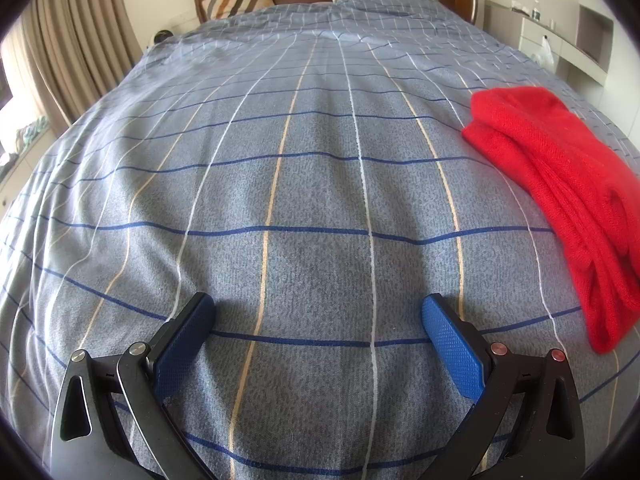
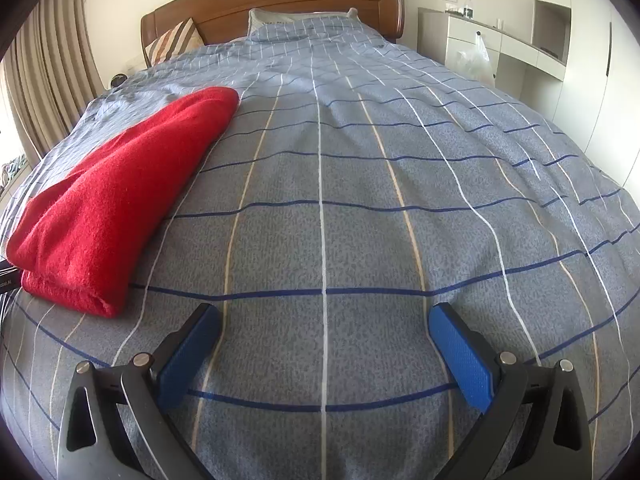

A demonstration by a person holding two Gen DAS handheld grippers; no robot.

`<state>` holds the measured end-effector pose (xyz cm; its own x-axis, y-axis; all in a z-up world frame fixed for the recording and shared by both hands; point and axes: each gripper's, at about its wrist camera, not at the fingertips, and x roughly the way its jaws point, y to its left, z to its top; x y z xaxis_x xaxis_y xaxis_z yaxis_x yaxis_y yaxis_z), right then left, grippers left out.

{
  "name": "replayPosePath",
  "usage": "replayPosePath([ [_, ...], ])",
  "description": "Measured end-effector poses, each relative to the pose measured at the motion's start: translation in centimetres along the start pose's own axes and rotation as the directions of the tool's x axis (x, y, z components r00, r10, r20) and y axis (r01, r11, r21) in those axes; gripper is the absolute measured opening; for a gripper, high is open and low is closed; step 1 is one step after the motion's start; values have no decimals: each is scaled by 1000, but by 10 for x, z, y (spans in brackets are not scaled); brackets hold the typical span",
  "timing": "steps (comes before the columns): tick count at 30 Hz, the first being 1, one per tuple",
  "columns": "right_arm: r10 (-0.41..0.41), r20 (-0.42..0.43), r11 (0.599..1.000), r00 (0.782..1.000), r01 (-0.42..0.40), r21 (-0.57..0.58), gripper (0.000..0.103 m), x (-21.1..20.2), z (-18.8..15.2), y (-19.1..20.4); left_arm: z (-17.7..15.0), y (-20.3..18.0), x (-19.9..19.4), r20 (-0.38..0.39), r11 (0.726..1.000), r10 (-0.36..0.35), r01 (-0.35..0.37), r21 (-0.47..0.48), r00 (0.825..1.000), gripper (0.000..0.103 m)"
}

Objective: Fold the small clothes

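Garment: a red knit garment (image 2: 116, 196) lies folded into a long, layered bundle on the bed (image 2: 360, 220), its doubled edges stacked at the near end (what kind of garment it is cannot be told from the bundle).
Position: in the right wrist view it sits to the left of the tongs; in the left wrist view the same bundle (image 1: 560, 184) sits to the right, so it lies between the two tools, near both and touched by neither.
Left tongs (image 1: 318, 344): spread wide, blue pads facing each other over bare checked bedcover, holding nothing.
Right tongs (image 2: 324, 354): likewise spread wide and empty, low over the bedcover just beside the bundle's near corner.
Step in hand: by the look of the stacked layers, the fold of this piece appears done or nearly so, with both tools let go and standing off.
Next move: judged from the scene, either a last halving of the long bundle (each tongs pinching one near corner through all layers and carrying it over to the far end) or fetching another piece; no other garment shows on the bedcover.
Caution: the thick knit is likely to slip or spring apart if only the top layer is pinched.
Surroundings: wooden headboard (image 2: 280, 4), striped pillow (image 2: 172, 42), curtains (image 1: 72, 52) at the left, white cabinets (image 2: 500, 44) at the right.
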<state>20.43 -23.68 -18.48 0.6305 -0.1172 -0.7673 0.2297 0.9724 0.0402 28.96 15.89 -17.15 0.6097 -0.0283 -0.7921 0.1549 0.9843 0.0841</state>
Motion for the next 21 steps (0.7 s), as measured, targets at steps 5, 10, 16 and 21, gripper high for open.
replayPosePath([
  [5,3,2,1000,1000,-3,2,103,0,0,-1,0,0,0,0,1000,0,0,0,1000,103],
  [10,7,6,1000,1000,-7,5,103,0,0,-1,0,0,0,0,1000,0,0,0,1000,103],
  [16,13,9,1000,1000,-13,9,103,-1,-1,-4,0,0,0,0,1000,0,0,0,1000,103],
  [21,15,11,1000,1000,-15,10,103,-1,0,-4,0,0,0,0,1000,0,0,0,1000,103],
])
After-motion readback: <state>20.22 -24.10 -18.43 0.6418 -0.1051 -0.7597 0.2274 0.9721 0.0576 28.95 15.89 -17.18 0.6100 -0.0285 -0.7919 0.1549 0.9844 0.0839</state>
